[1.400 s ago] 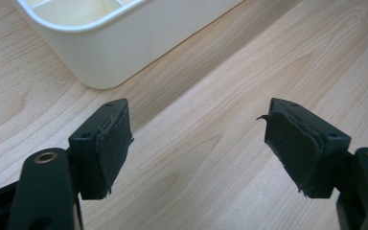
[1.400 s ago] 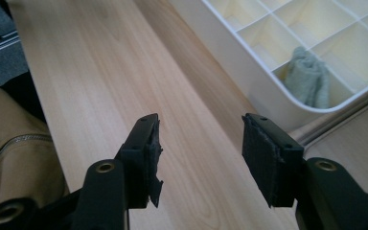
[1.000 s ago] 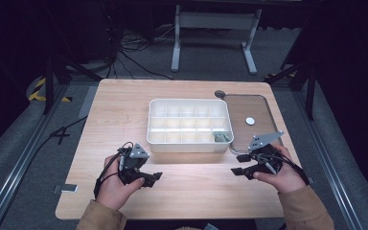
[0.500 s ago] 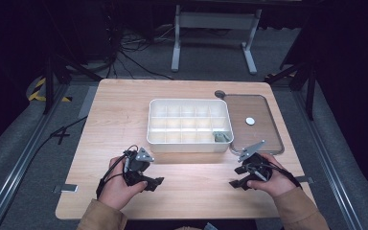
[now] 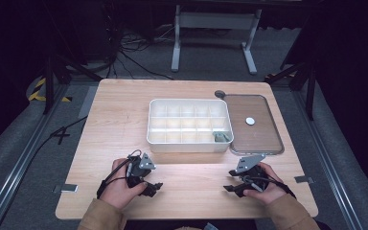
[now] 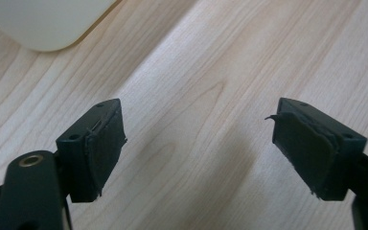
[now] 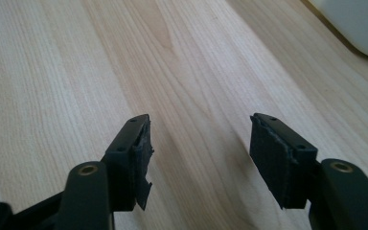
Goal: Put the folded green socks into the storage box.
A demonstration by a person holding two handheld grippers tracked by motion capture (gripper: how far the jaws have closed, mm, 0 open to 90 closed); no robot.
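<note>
Wooden table [image 5: 124,124] on grey carpet [image 5: 19,143] — dark room, cables [image 5: 124,57] behind.

Dark room, grey carpet floor [image 5: 24,143]. Light wooden table [image 5: 120,115], cables [image 5: 129,52] behind it, grey metal stand [image 5: 213,33] beyond, yellow-black tape [image 5: 40,91] left.

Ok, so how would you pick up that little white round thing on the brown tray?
The white disc lies flat and alone on the brown tray, so probably come straight down from above and pinch its opposite edges. The right claw is nearer that side; its jaws stand open.
</note>
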